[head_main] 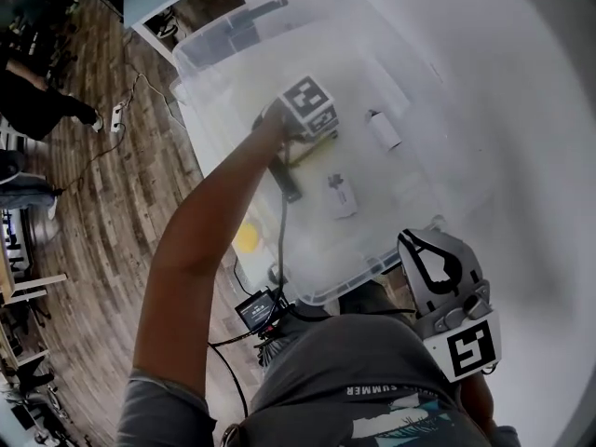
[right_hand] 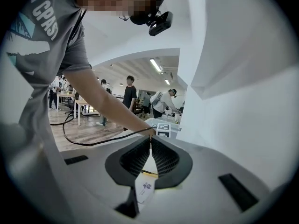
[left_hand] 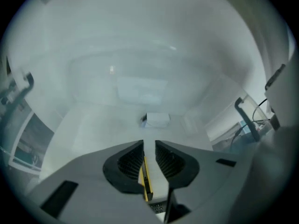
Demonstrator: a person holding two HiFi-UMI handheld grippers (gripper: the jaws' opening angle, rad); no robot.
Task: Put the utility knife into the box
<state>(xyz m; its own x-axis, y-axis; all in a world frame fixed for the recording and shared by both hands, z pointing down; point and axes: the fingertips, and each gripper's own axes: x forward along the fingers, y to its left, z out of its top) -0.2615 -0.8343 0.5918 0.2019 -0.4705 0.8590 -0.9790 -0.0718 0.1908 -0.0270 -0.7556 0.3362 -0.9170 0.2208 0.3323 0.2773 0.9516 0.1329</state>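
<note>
Left tool (left_hand: 149,144), jaws apart, above utility knife (left_hand: 145,181) seemingly lying in box (head_main: 220,33)

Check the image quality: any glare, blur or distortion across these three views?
Head view: box and white table washed out by glare, with a strong fisheye bend. Left gripper view: box interior hazy and soft, corners dark. Right gripper view: sharpest, edges curved.

box (head_main: 372,270): clear plastic, open-topped; utility knife (head_main: 289,182): yellow-black, lying flat on its floor
</note>
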